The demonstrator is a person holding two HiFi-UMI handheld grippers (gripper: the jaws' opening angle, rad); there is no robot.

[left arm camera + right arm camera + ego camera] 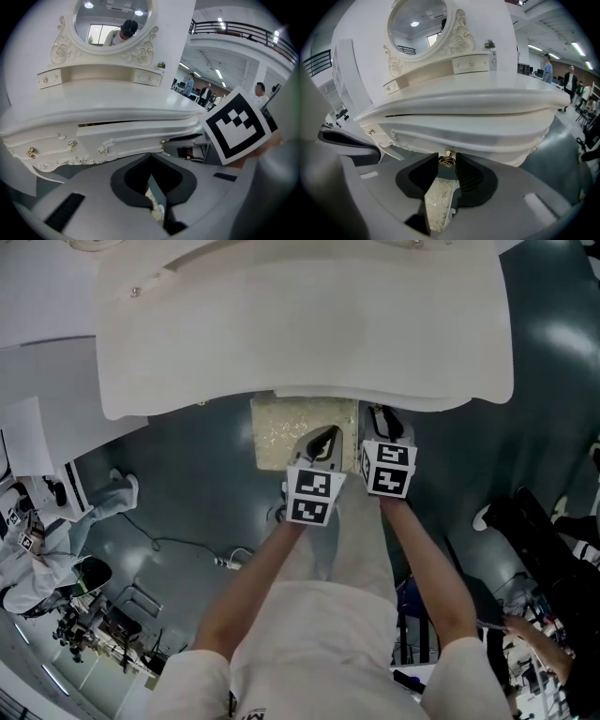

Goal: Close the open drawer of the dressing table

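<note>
One glossy white dressing table (300, 334), bow-fronted with carved trim, fills the views. Its drawer (136, 133) sits slightly ajar under the curved top. The left gripper (151, 161) is closed and empty, while the right gripper (446, 165) pinches the drawer's small round gold knob (448, 157).

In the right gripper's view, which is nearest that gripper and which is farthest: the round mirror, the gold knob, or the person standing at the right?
1. The gold knob, low middle, between the jaws of the right gripper.
2. The round mirror, up at the back of the dressing table.
3. The standing person, far off at the right.
</note>
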